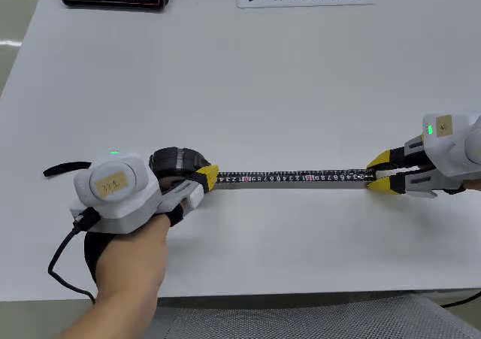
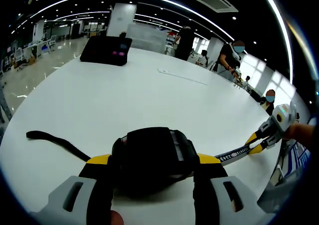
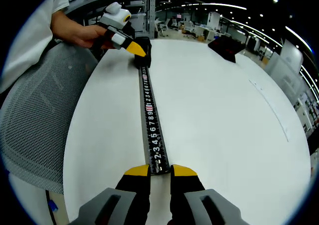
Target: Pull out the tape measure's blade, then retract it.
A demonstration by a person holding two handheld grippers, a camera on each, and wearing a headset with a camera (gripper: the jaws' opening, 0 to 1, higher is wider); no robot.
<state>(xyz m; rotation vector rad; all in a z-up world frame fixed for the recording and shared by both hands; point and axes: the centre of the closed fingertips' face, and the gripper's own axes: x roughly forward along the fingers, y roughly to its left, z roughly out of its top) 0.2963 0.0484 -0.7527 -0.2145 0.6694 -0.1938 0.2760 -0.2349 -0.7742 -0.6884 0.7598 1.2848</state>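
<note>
- The tape measure case [image 1: 177, 161] sits toward the near left corner of the table [image 1: 263, 76]. The left gripper [image 2: 154, 161] has its jaws clamped around the case's sides.
- The blade [image 1: 297, 178] lies flat, running rightward parallel to the near edge, with its numbers facing up.
- The right gripper [image 1: 378, 174] has its jaws narrowed onto the blade's free end, pinching it near the right edge.
- A black wrist strap [image 1: 64, 168] trails from the case toward the left edge.
- Judged from this, the pull-out looks done or nearly so. The retraction is left: feeding the blade back into the case.
</note>
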